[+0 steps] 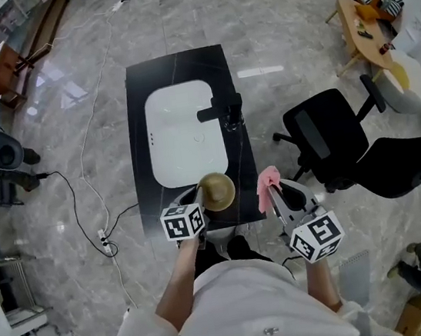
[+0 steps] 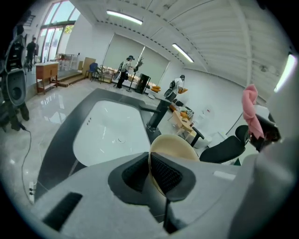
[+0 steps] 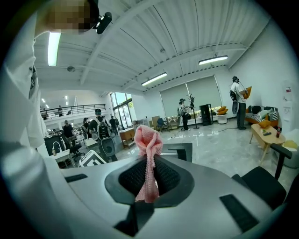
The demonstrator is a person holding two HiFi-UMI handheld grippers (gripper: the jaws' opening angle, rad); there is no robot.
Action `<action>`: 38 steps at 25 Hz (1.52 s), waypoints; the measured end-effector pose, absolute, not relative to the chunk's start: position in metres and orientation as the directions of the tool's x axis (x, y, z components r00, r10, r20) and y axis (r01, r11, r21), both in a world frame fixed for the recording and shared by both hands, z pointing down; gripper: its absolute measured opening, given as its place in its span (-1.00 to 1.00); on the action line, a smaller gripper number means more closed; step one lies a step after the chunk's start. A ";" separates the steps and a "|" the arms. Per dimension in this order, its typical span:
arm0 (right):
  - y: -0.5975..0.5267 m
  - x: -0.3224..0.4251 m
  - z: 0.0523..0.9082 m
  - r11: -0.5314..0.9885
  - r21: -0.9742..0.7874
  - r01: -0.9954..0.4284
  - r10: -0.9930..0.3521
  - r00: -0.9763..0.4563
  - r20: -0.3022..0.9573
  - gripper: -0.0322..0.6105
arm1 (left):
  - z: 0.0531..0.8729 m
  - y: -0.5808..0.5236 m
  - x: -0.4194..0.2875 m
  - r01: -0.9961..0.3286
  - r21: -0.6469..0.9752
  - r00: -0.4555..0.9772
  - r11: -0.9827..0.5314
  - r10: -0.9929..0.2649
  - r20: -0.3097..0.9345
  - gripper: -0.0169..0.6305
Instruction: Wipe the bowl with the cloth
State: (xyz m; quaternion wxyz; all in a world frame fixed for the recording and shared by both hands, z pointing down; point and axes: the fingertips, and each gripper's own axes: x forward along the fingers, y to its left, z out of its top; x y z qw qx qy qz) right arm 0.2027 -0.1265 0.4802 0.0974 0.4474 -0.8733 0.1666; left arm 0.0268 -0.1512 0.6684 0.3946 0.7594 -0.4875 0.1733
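Below me lay a black counter [image 1: 140, 134] with a white sink [image 1: 186, 132]. The left gripper [image 2: 150, 163] had its fingers clamped on the rim of the bowl [image 2: 175, 147], and the rest of the bowl stood out beyond the fingertips. The right gripper [image 3: 148, 175] had its fingers pressed on the pink cloth [image 3: 148, 140], which rose in a bunch past the fingertips. Cloth and bowl were apart. I judged that the pick-up was done and the wiping not yet begun. Next, the cloth had to meet the bowl while the left grip stayed firm. The bowl was round, with no real long axis. It seemed tilted on edge, rim along the fingers. Where its mouth faced I could not tell.
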 end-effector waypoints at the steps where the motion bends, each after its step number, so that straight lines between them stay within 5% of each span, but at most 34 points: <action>1: -0.131 0.196 0.476 0.554 -0.200 -0.808 -0.750 -0.589 0.301 -0.82 | 0.658 -0.156 0.020 -0.883 0.419 0.452 -0.211 -0.625 0.637 -0.87; 18: -0.144 0.075 0.440 0.665 -0.140 -0.734 -0.708 -0.679 0.196 -0.82 | 0.553 -0.161 -0.055 -0.906 0.328 0.411 -0.267 -0.739 0.534 -0.87; 31: -0.147 -0.014 0.443 0.729 -0.016 -0.684 -0.658 -0.708 0.257 -0.82 | 0.510 -0.161 -0.088 -0.906 0.294 0.414 -0.305 -0.786 0.459 -0.87; 38: -0.146 -0.040 0.459 0.758 0.124 -0.640 -0.631 -0.672 0.389 -0.82 | 0.483 -0.158 -0.093 -0.931 0.168 0.365 -0.324 -0.837 0.408 -0.87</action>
